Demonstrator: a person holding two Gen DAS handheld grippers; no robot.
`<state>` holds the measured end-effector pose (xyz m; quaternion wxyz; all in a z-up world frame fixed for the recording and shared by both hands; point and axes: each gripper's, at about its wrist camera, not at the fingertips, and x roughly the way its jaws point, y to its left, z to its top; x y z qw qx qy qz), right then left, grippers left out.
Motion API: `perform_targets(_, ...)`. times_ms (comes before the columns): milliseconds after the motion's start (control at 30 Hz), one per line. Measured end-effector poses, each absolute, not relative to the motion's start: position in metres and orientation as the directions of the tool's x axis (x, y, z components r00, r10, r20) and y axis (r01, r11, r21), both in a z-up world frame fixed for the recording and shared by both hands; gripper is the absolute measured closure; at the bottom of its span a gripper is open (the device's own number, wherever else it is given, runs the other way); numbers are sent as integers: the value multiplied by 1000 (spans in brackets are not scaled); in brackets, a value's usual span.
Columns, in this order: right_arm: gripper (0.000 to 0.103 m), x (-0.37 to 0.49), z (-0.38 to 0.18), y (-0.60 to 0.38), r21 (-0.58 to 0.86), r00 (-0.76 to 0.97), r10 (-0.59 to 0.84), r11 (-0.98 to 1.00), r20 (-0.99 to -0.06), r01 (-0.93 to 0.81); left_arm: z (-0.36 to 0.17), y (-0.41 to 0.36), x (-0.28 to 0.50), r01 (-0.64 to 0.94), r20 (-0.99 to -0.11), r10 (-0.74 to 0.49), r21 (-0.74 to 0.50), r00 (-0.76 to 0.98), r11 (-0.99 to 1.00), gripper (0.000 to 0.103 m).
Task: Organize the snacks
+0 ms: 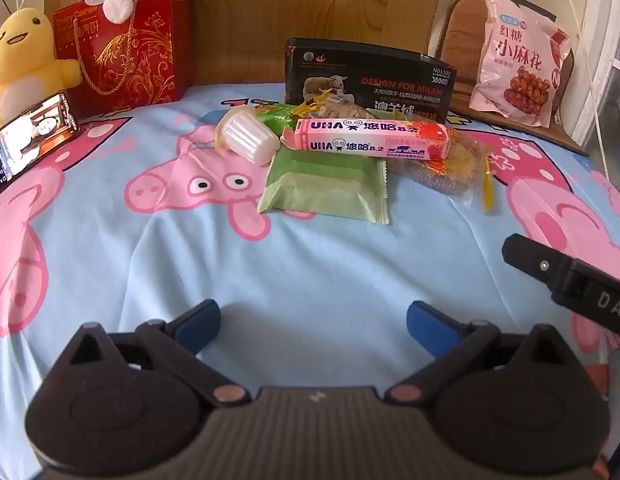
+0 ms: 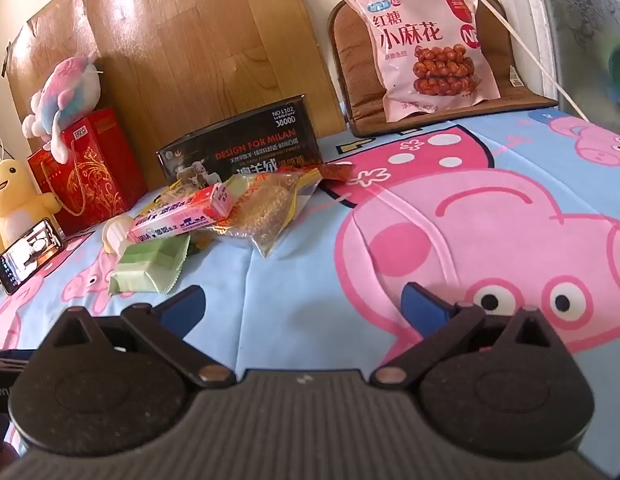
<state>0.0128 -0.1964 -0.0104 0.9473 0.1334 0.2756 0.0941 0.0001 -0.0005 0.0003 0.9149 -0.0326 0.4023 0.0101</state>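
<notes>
Left wrist view shows my left gripper spread wide with nothing between its blue pads, hanging over a bare stretch of the pig-print bedsheet. The snacks sit in one small heap toward the far edge of the sheet, just in front of a black box that stands upright against the wooden headboard. On top of the heap lies a pink candy box, resting across a green wrapped packet and a clear bag of golden-brown snack; a small white jelly cup lies on its side touching the heap's left end. My right gripper pokes in at the right edge of this view, well apart from the heap. At the sheet's far left corner I see a red gift bag, a yellow plush toy and a phone propped up with its screen lit. At the far right corner a large pink snack bag leans on a brown cushion. From the right wrist camera my right gripper is likewise fully released and empty above the sheet, with the heap off to its left and the green packet nearest to it.
</notes>
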Motion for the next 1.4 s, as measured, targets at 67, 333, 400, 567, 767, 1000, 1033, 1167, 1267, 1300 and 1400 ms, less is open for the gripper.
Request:
perform_targets(67,0,13,-10,-196,304,833,252,947,-492,-107,1,2,-1,-42,-732,-24,-71,681,997,0)
perform_targets(333,0,12,-10,-196,297,833,247,949,-495,-105,-2,-1,-14,-12,-694,-17,-38,720,999,0)
perform_targets(400,0,12,-10,-195,288,832,241,952,-499,-103,-2,-5,-15,0,-699,-2,-4,715,1000,0)
perform_targets(567,0,19,-3,-193,271,825,251,955,-507,-124,7,6,-17,10,-652,-33,-38,758,999,0)
perform_targets(767,0,30,14,-196,173,899,184,977,-398,-123,24,22,-8,-79,-446,102,69,889,994,0)
perform_targets(1000,0,37,11,-182,43,967,104,994,-232,-96,29,35,12,-154,-252,172,90,952,984,0)
perform_targets(1033,0,38,13,-181,30,965,116,993,-235,-113,28,38,16,-156,-263,166,60,950,986,0)
perform_targets(1167,0,27,16,-181,14,979,119,993,-168,-118,13,44,21,-184,-318,176,4,932,983,1)
perform_targets(1267,0,22,17,-180,4,984,110,994,-137,-111,12,41,5,-229,-221,227,17,949,973,0)
perform_targets(1300,0,22,17,-178,-3,985,112,994,-135,-113,11,37,0,-232,-192,234,35,953,972,0)
perform_targets(1400,0,20,16,-172,-22,985,106,994,-135,-110,10,24,-8,-243,-124,254,100,959,965,0)
